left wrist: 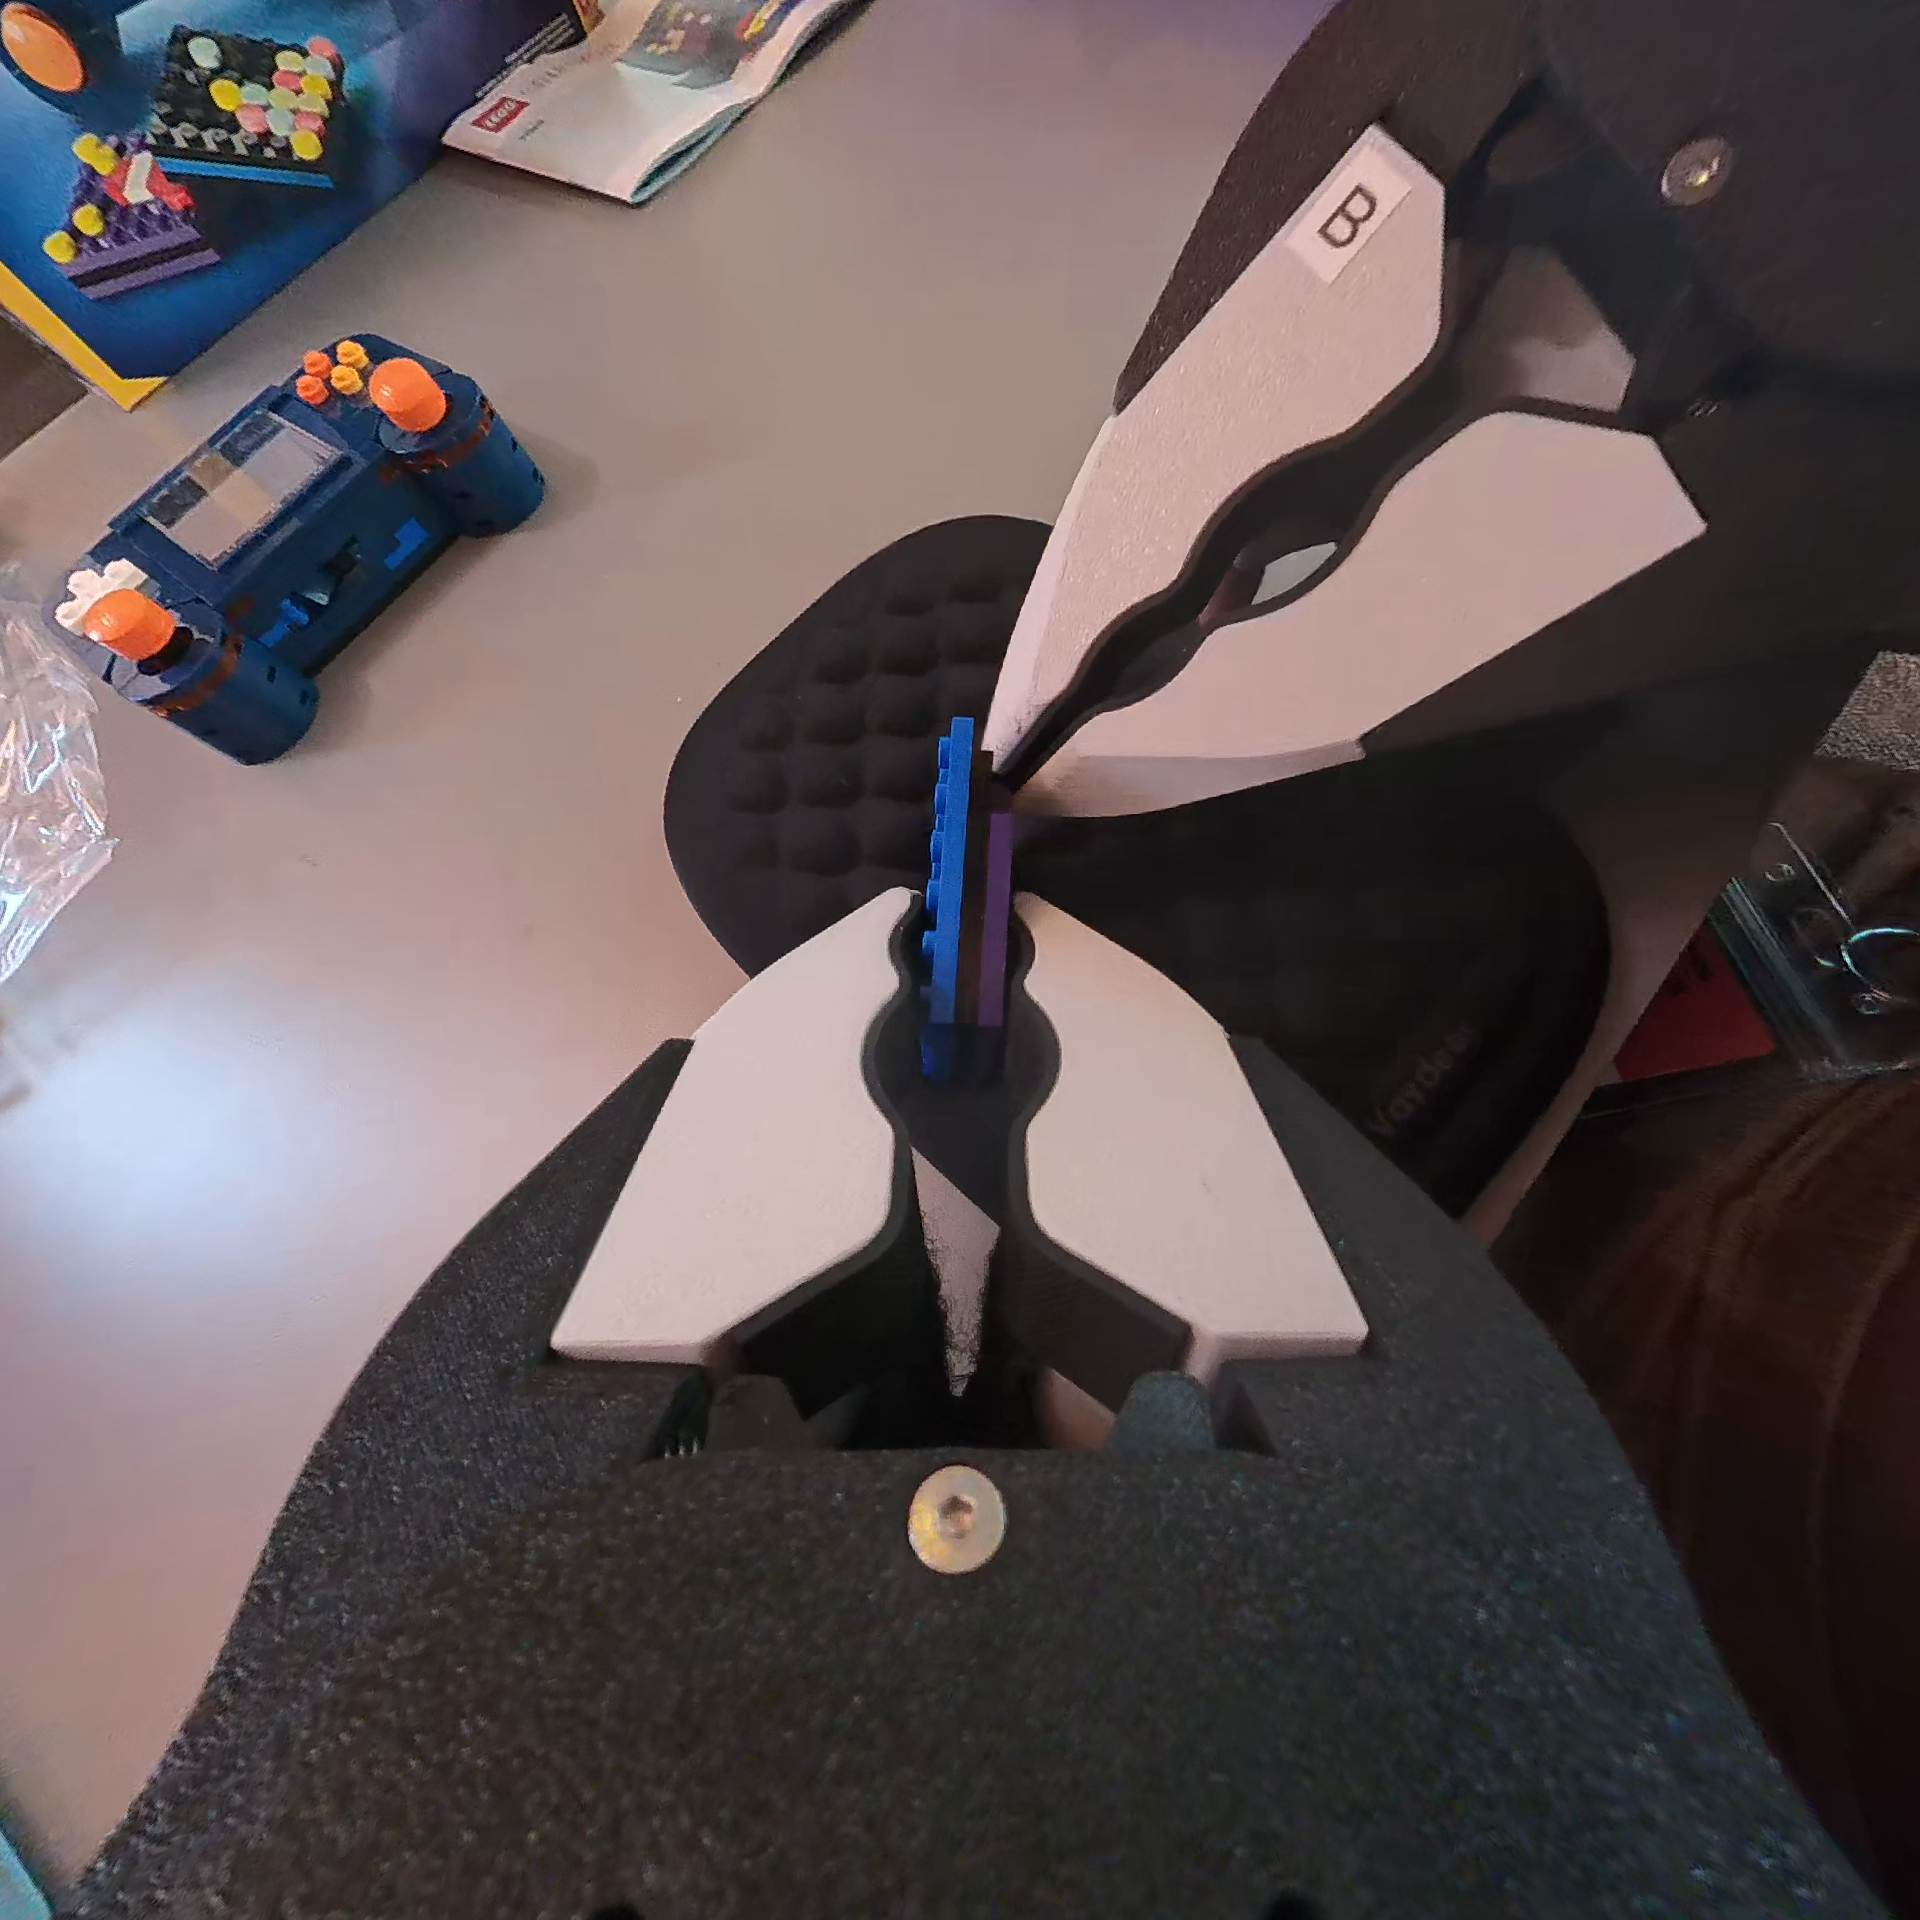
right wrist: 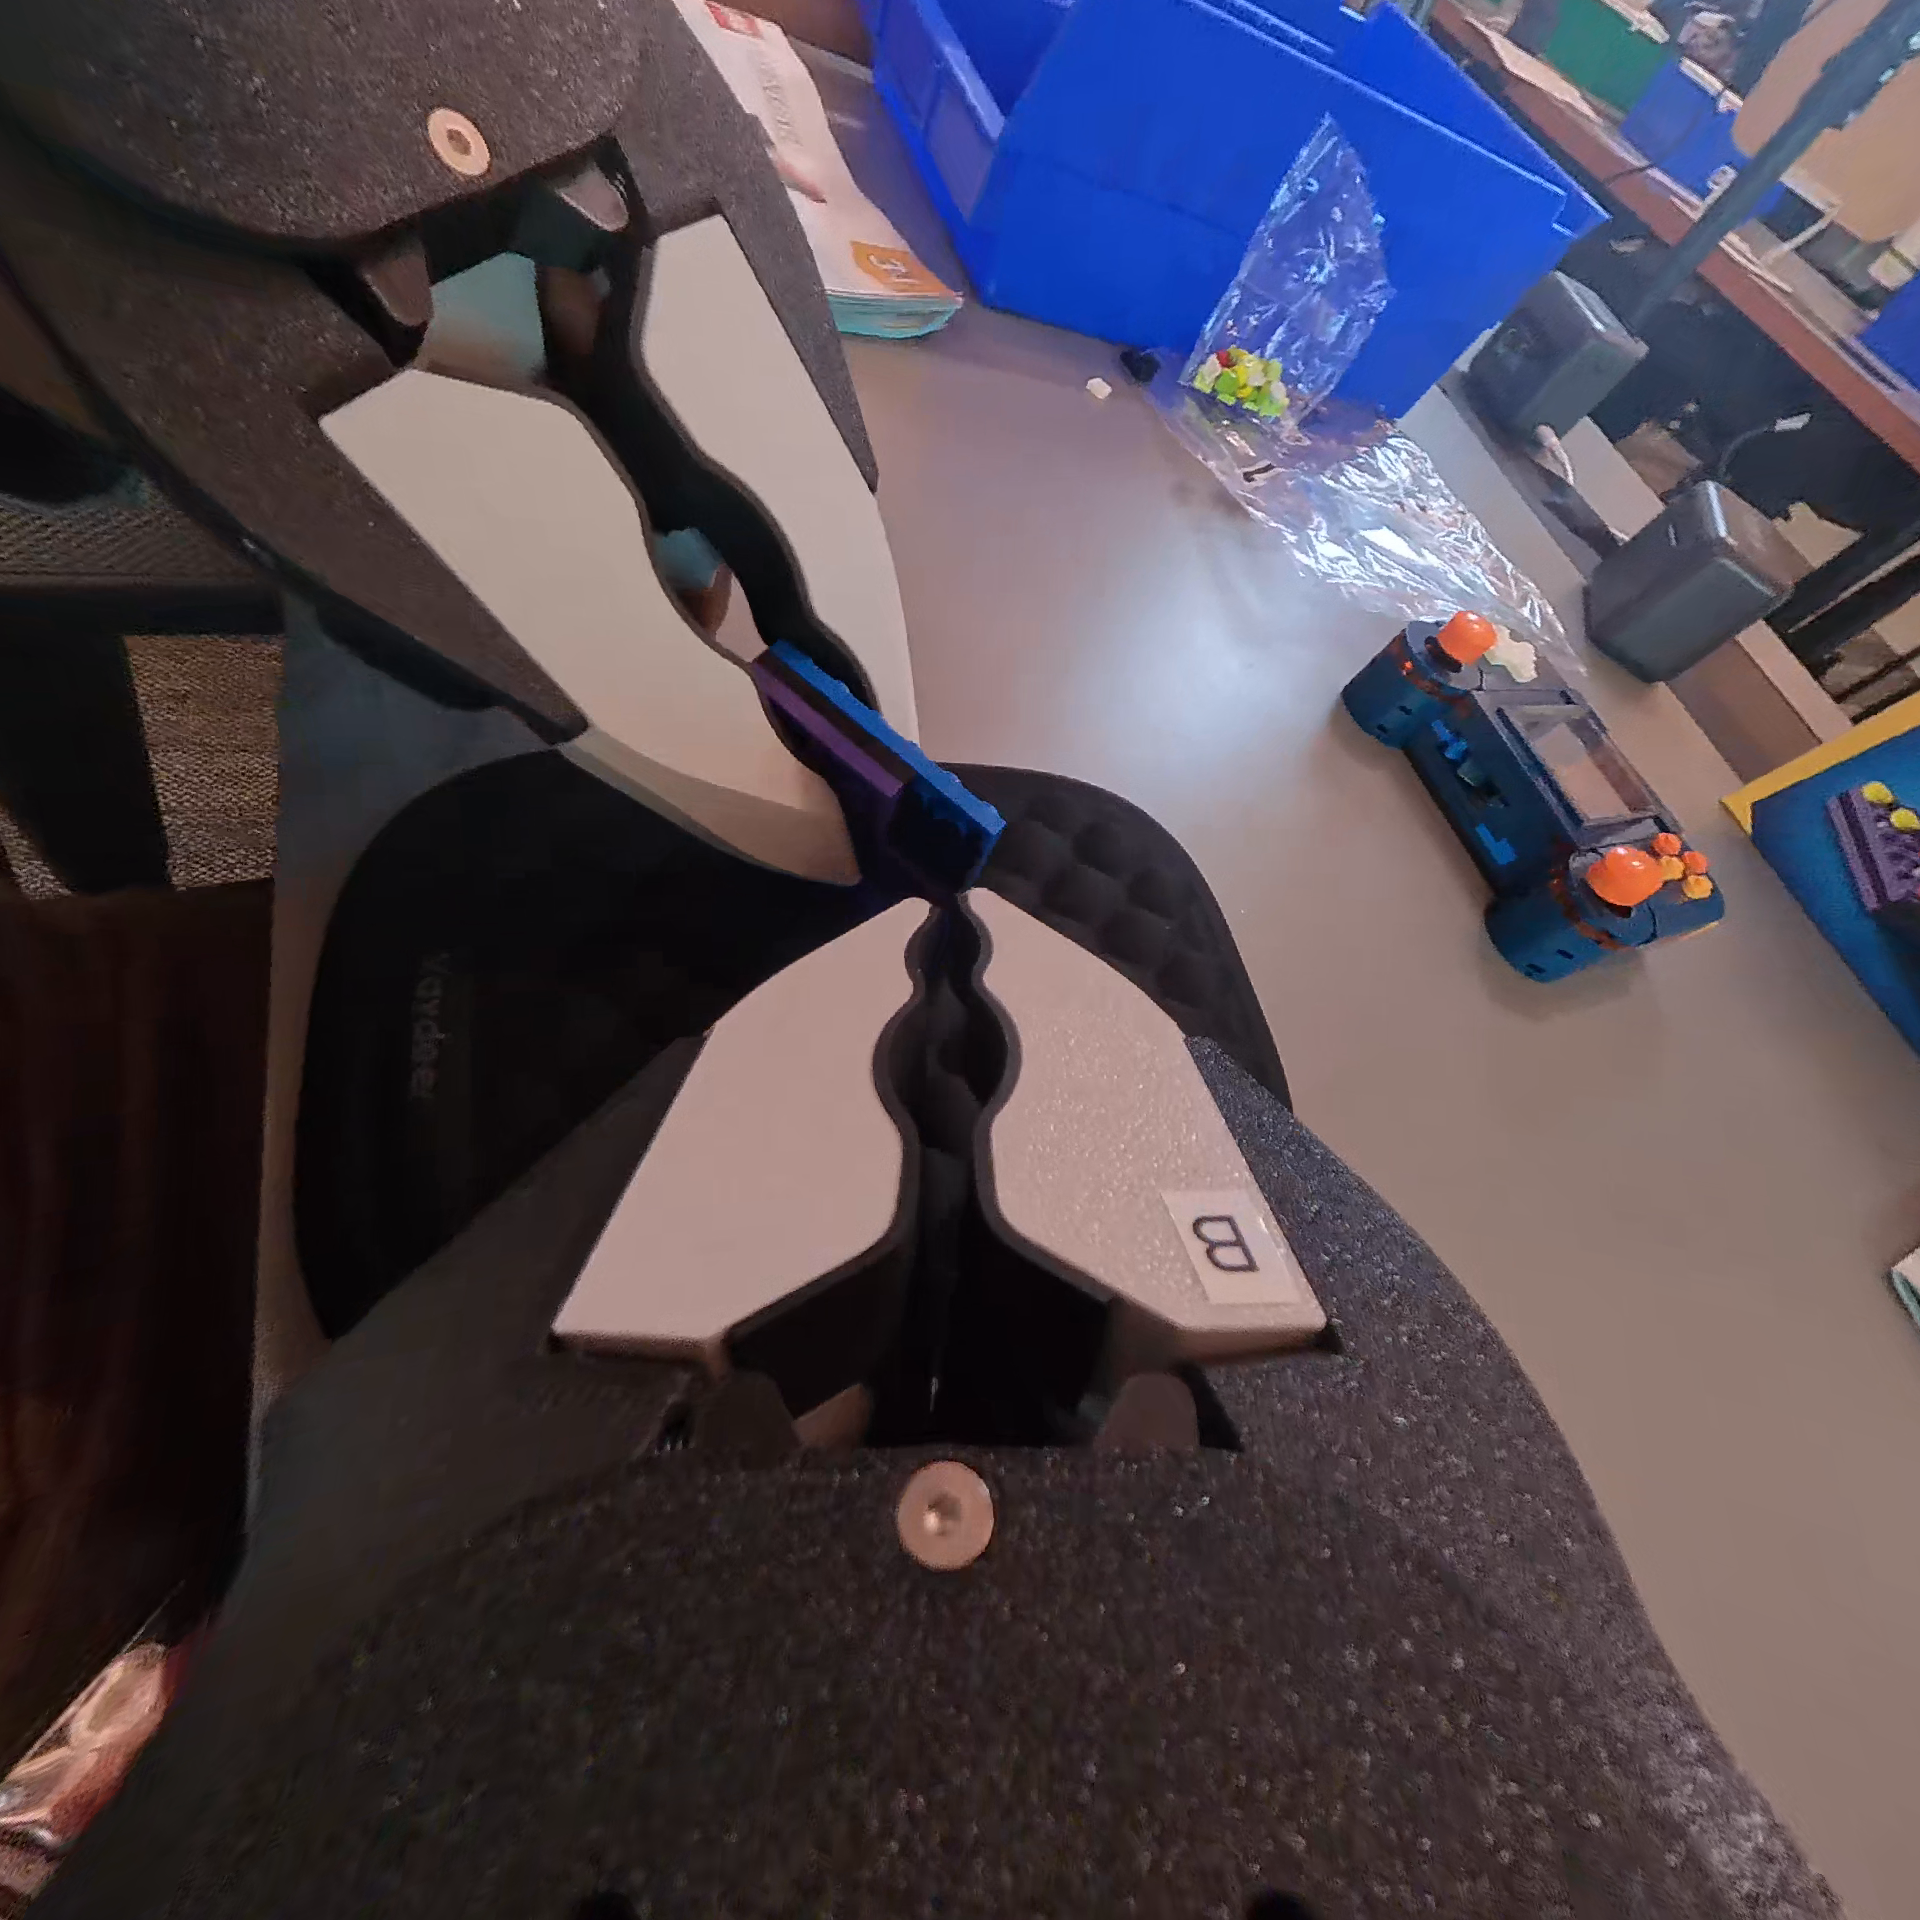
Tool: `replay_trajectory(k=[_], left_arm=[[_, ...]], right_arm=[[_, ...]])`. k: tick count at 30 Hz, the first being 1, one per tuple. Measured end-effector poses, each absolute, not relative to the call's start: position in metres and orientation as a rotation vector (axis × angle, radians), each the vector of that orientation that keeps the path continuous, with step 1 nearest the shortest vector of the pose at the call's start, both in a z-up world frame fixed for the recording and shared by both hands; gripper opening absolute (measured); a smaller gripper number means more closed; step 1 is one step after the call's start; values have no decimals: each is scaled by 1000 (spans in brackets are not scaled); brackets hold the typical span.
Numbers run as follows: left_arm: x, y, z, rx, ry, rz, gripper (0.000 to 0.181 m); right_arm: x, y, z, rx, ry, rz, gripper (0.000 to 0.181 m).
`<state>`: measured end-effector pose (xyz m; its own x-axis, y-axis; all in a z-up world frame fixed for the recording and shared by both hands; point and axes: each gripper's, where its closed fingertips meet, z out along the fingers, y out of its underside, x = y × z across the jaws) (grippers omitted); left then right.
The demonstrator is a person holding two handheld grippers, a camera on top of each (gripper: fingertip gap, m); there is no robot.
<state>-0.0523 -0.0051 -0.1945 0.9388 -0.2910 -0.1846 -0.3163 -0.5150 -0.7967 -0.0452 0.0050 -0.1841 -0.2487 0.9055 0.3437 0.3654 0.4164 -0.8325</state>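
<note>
My left gripper [left wrist: 961, 920] is shut on a thin stack of brick plates [left wrist: 951, 831], with blue, black and purple layers, held on edge above a black padded wrist rest [left wrist: 852, 727]. My right gripper [left wrist: 1006, 774] comes in from the upper right. Its jaws are closed, with the tips pinching the far end of the stack on the black and purple side. In the right wrist view my right gripper [right wrist: 948, 906] meets the corner of the stack [right wrist: 883, 748], which the left gripper [right wrist: 878, 795] holds from the upper left.
A dark blue brick game controller [left wrist: 301, 540] with orange sticks lies on the grey table [left wrist: 520, 935]; it also shows in the right wrist view [right wrist: 1538, 821]. A blue toy box [left wrist: 156, 156] and a booklet [left wrist: 644, 94] lie behind. Clear plastic bags [right wrist: 1309, 312] and blue bins [right wrist: 1143, 156] stand beyond. The dark blue brick game controller [left wrist: 301, 540] is about equally far from each gripper, around 20 cm. Look for it in the right wrist view [right wrist: 1511, 766] too.
</note>
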Motion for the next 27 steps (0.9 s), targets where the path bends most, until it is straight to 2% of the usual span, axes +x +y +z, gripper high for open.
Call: replay_trajectory(k=[9, 10, 12, 16, 17, 21, 27], left_arm=[[-54, -2, -194, -2140, 403, 31, 11], [-53, 2, -194, -2133, 384, 21, 11], [-52, 5, -194, -2158, 421, 37, 11], [-56, -1, -191, -2122, 304, -64, 12], [-55, 0, -191, -2118, 307, -66, 11], [-55, 0, -189, -2156, 298, -68, 11], [-54, 0, -186, -2170, 358, -5, 12]], right_arm=[[-40, -2, -189, -988, -1931, 892, 0], [-29, -42, -198, -861, -2145, 1041, 1], [-34, -79, -201, -669, -2212, 974, 1], [-30, 1, -187, -1084, -1971, 1079, 0], [-25, 7, -180, -1080, -1916, 1101, 1], [-17, 22, -179, -1120, -1835, 1028, 23], [-26, 5, -160, -1132, -1741, 1216, 24]])
